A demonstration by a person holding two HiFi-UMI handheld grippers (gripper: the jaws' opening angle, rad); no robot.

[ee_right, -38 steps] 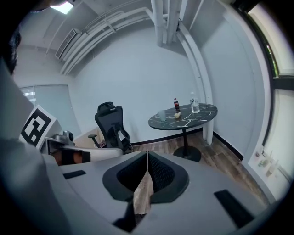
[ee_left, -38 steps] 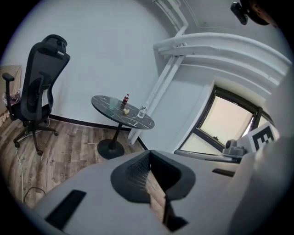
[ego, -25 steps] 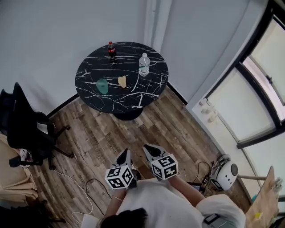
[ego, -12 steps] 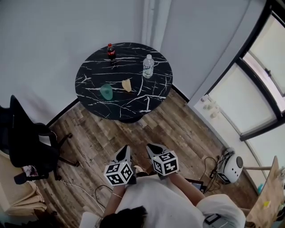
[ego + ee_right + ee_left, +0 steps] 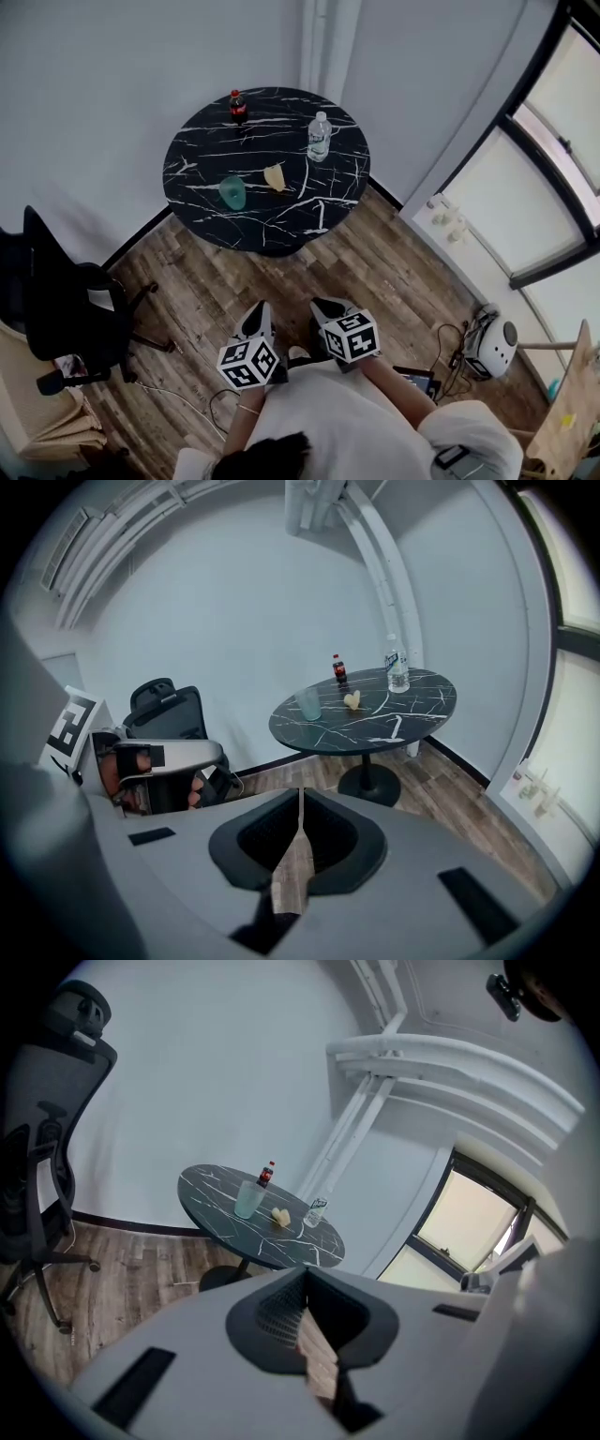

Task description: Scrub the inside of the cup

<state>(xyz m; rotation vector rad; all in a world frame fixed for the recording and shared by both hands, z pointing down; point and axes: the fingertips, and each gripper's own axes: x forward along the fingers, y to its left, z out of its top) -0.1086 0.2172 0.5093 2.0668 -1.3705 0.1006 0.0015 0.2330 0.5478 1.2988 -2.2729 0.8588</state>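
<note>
A pale green translucent cup (image 5: 232, 192) (image 5: 247, 1199) (image 5: 307, 704) stands on a round black marble table (image 5: 202, 216) across the room. A yellow sponge (image 5: 275, 177) (image 5: 279, 1215) (image 5: 352, 700) lies just to its right. My left gripper (image 5: 259, 317) (image 5: 307, 1290) and right gripper (image 5: 325, 308) (image 5: 300, 808) are held close to the person's body, far short of the table. Both are shut with nothing between the jaws.
A small cola bottle (image 5: 238, 106) and a clear water bottle (image 5: 319, 137) stand on the table's far side. A black office chair (image 5: 66, 300) is at the left. Cables (image 5: 187, 403) lie on the wood floor, and a white round device (image 5: 494, 345) sits at the right by the windows.
The view has shifted a little: the table now sits slightly lower and further right in the head view. Both grippers stay shut near the body, the left one a bit lower.
</note>
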